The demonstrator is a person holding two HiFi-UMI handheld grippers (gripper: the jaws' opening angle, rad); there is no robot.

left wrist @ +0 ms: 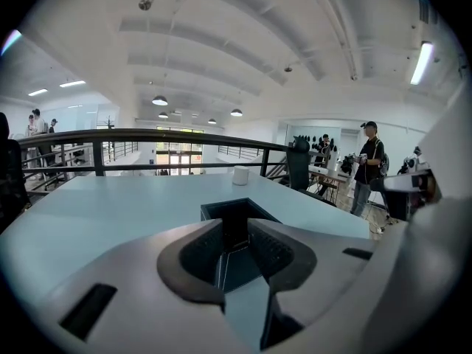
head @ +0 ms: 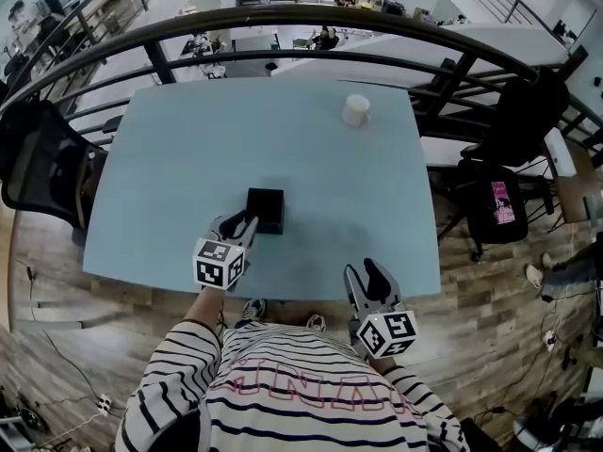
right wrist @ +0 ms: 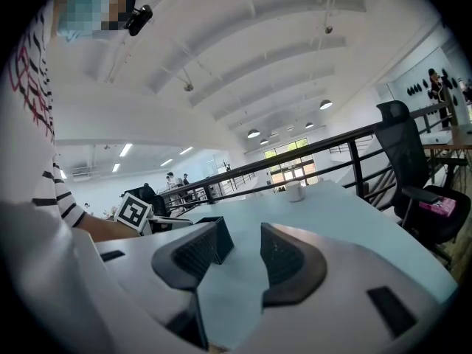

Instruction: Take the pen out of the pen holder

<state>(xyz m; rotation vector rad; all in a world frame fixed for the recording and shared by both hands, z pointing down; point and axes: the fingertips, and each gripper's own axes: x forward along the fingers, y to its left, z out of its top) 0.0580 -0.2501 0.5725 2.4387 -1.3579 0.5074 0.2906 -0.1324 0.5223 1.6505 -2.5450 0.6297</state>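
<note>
A black square pen holder (head: 267, 207) stands on the light blue table (head: 179, 149), near its front edge. I see no pen in any view; the holder's inside is dark. My left gripper (head: 240, 222) is at the holder's near left corner. In the left gripper view that corner of the holder (left wrist: 240, 211) fills the gap of the left gripper (left wrist: 236, 238), with both pads against its sides. My right gripper (head: 362, 269) hangs off the table's front edge, open and empty. Over the right gripper (right wrist: 240, 245) I see the holder (right wrist: 219, 236) ahead to the left.
A white cup (head: 355, 109) stands at the table's far right. A dark railing (head: 283, 22) runs behind the table. Black chairs stand at the left (head: 38, 168) and the right (head: 513, 121). Wooden floor lies below the front edge.
</note>
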